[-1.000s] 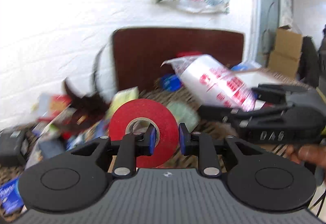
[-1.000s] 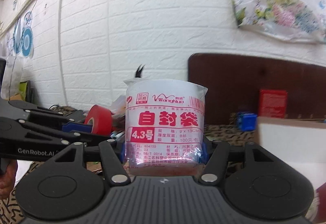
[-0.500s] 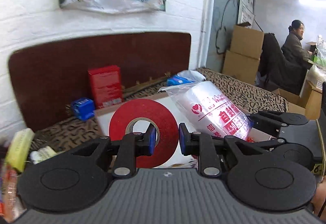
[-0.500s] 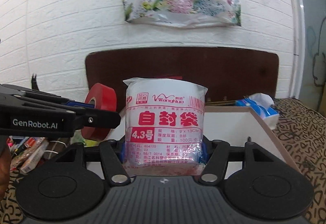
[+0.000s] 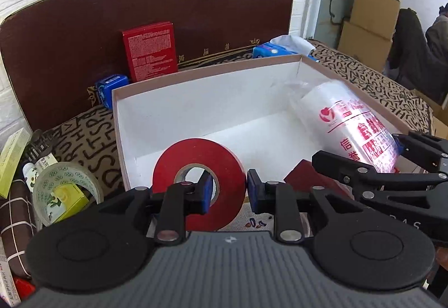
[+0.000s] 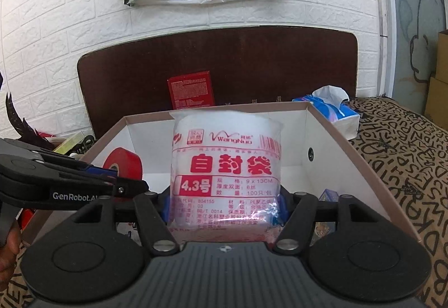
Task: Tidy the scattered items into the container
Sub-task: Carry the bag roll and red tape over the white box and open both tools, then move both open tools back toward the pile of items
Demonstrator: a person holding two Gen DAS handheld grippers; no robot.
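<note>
Tape roll (image 5: 199, 181) and packet of zip bags (image 6: 226, 173) are both hanging over the open white box (image 5: 212, 100), which I am reading as the container, so I am judging this as the drop-off for 2 items at once. My left hand-held gripper (image 5: 228, 193) is carrying the red tape roll with one finger through its core and the other outside the rim; its jaws have just been opening, and the outer pad is looking barely clear of the tape, so I cannot tell whether it is still gripped. My right hand-held gripper (image 6: 225, 211) is clamped on the packet's lower edge, its jaws having just been opening too, with the packet upright between them. A few small things are already lying in the box's near corner. Everything is sitting on a bed with a letter-patterned cover (image 6: 406, 162), against a dark headboard (image 5: 84, 36) and white brick wall (image 6: 56, 28). More clutter, including a clear tape roll (image 5: 63, 190), is waiting to the left.
</note>
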